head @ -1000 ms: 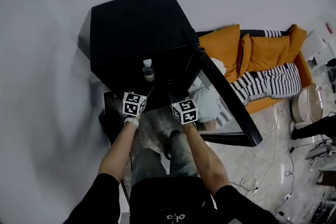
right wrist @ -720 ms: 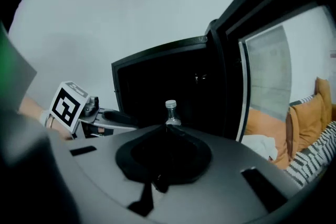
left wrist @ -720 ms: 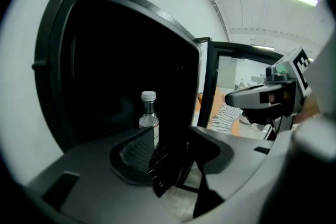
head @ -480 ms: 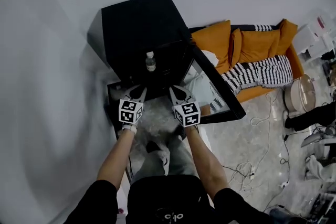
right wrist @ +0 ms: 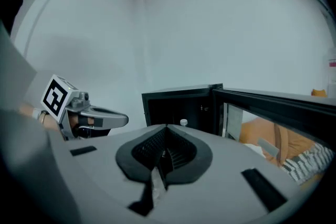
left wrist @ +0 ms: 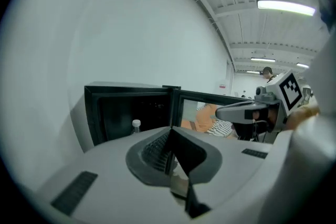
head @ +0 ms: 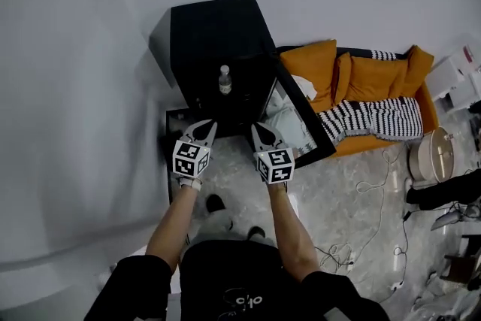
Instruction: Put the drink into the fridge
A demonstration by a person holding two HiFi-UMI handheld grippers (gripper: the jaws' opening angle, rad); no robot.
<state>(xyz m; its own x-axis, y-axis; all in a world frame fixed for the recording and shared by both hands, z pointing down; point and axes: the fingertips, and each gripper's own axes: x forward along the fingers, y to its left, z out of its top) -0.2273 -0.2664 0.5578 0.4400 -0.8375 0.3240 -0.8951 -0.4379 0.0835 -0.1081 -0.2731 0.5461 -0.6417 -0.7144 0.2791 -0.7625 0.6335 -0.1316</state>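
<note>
Two grippers face the fridge [head: 203,30]: the left gripper [head: 208,125] is closed on nothing, since the bottle [head: 224,80] already stands upright inside. The right gripper [head: 258,128], also closed and empty, sits near the open door [head: 304,133], probably to push it shut.

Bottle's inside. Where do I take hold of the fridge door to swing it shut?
Take the fridge door by the black frame at its free edge, farthest from the hinge. It stands swung wide open to the right, a thin panel whose free end lies nearest the right gripper. Approach from your side, jaws opened first, straddling the frame.
</note>
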